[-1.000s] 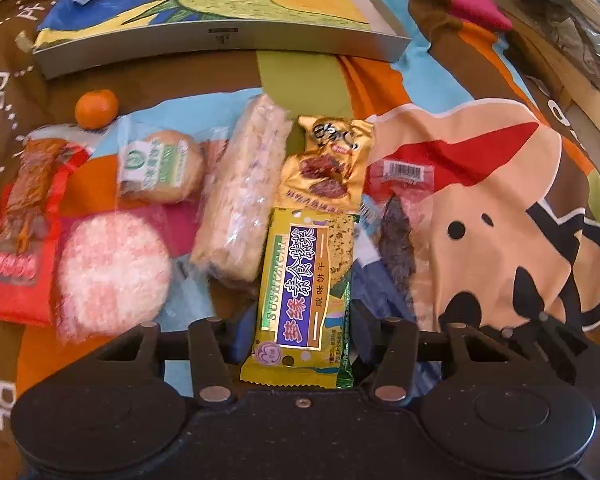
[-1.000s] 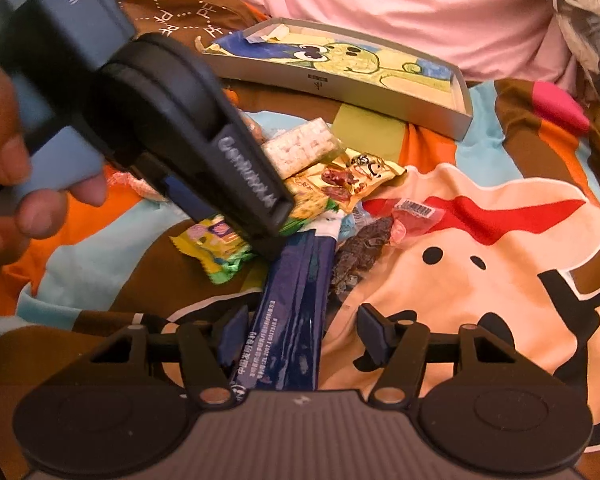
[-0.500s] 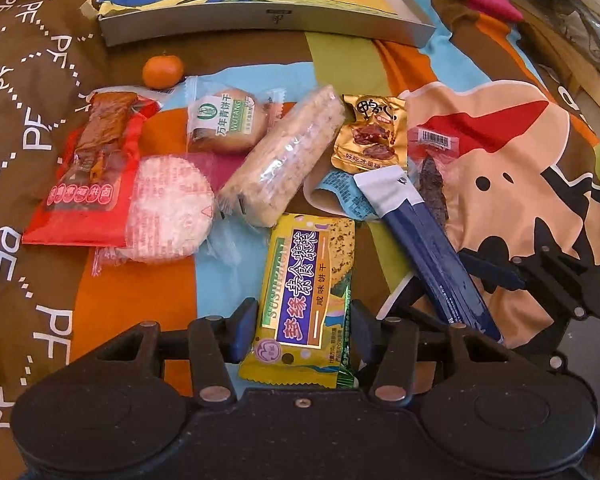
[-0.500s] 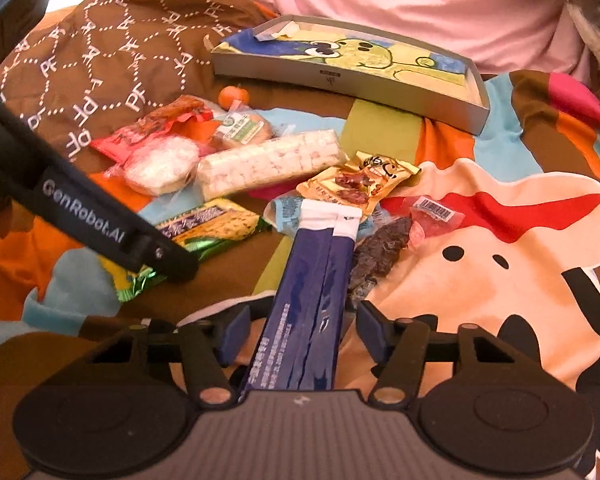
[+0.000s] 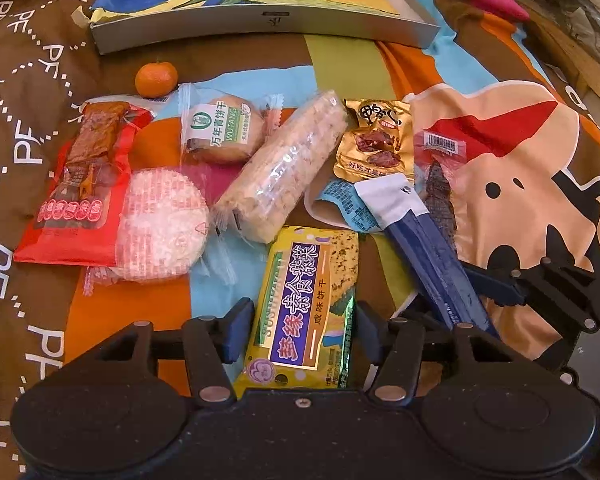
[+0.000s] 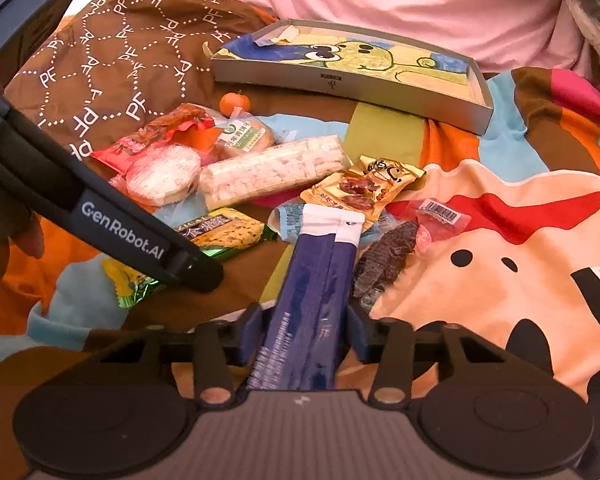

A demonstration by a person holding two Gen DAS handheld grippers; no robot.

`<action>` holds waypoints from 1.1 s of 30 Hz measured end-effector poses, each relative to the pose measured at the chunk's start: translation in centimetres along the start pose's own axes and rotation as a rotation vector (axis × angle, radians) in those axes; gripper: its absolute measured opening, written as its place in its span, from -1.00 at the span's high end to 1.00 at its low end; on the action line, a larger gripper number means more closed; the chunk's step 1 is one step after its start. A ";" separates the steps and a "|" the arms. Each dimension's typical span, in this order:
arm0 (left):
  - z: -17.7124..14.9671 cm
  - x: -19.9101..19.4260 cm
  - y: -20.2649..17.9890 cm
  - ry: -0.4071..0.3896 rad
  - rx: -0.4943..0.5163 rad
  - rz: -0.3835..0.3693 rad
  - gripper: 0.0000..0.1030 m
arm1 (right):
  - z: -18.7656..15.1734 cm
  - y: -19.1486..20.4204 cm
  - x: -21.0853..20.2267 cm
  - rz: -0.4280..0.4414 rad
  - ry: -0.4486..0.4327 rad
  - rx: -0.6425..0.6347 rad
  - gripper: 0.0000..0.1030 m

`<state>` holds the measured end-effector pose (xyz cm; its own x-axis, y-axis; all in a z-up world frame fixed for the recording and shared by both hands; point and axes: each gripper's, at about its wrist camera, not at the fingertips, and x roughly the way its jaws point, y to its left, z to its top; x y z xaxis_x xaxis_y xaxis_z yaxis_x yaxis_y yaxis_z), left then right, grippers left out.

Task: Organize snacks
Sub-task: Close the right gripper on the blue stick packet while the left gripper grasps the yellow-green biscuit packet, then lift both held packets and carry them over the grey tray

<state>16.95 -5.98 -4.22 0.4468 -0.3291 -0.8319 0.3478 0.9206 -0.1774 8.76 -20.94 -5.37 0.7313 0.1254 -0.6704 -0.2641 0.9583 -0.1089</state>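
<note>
My left tongs grip the yellow-and-purple foil biscuit packet; my right tongs pinch the long navy sachet pair. Both hang near the snack pile on the bed, short of the grey cardboard tray. The slick sachets might slip out.

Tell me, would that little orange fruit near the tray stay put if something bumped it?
Probably not. The mandarin is round and sits loose on the soft quilt, apart from the wrapped snacks, so a nudge would likely roll it. The fabric's folds might stop it soon. It looks firm and smooth, so narrow fingers could slip off unless they close across its middle.
</note>
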 end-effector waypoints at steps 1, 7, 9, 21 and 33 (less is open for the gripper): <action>-0.1 -0.1 0.0 -0.002 0.002 0.000 -0.06 | 0.0 0.1 0.0 -0.002 -0.001 -0.003 0.12; -0.6 -0.6 -0.6 -0.017 0.046 0.008 0.02 | 0.1 0.3 0.4 -0.005 0.016 -0.020 0.08; -0.9 -0.6 -0.6 -0.023 0.055 0.010 0.03 | 0.0 0.4 0.5 -0.006 0.017 -0.024 0.05; -2.4 -2.2 -0.8 -0.061 0.025 0.013 0.04 | -0.3 0.7 -0.7 -0.042 0.010 -0.056 0.34; -4.0 -3.8 -1.4 -0.107 0.041 0.018 0.05 | -1.0 2.7 -2.2 -0.167 -0.056 -0.230 0.37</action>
<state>11.47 -5.20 -2.93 0.5377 -0.3355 -0.7735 0.3716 0.9178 -0.1398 5.83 -18.90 -4.91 0.8087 -0.0092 -0.5882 -0.2682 0.8842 -0.3825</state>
